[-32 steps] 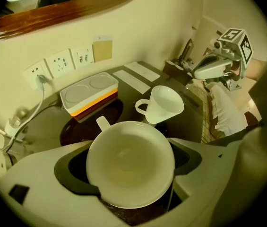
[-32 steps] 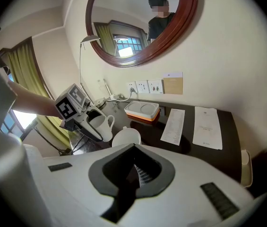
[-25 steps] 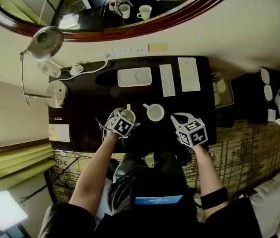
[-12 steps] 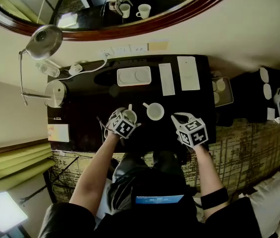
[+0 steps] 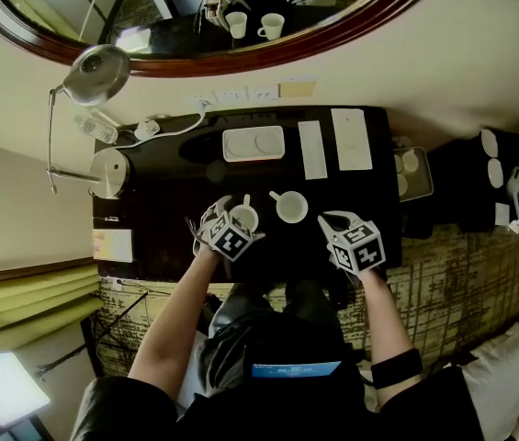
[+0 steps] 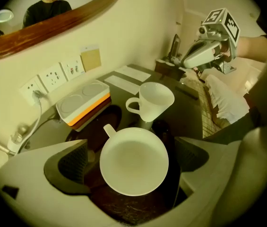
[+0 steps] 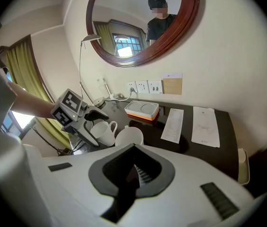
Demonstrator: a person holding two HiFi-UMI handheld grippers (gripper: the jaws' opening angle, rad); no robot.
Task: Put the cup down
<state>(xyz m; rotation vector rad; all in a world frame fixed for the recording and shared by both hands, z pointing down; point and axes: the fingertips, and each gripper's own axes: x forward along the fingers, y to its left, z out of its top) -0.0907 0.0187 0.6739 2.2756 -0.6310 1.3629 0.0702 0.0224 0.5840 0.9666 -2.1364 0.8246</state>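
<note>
Left gripper (image 6: 132, 163) jaws have just been opening, wide; the cup (image 6: 133, 150) stands between them on the counter (image 6: 124, 208), untouched; we judge it light, slick, brittle, best gripped across its wall; right gripper (image 7: 135, 171) jaws closed, empty.

Bearings taken in the head view, from the white ceramic cup (image 6: 134, 167).

- Left gripper (image 6: 132, 156): jaws just opened wider, thin gap either side of the cup (pads off it).
- 3 o'clock: second white handled cup (image 5: 288, 208) just beside, narrow lane; closed right gripper (image 5: 328, 217) beyond.
- 12 o'clock: bare dark glossy table (image 5: 172, 196) up to the white tray with an orange band (image 5: 253, 143).
- 9–10 o'clock: open run to the round silver lamp base (image 5: 106, 173).
</note>
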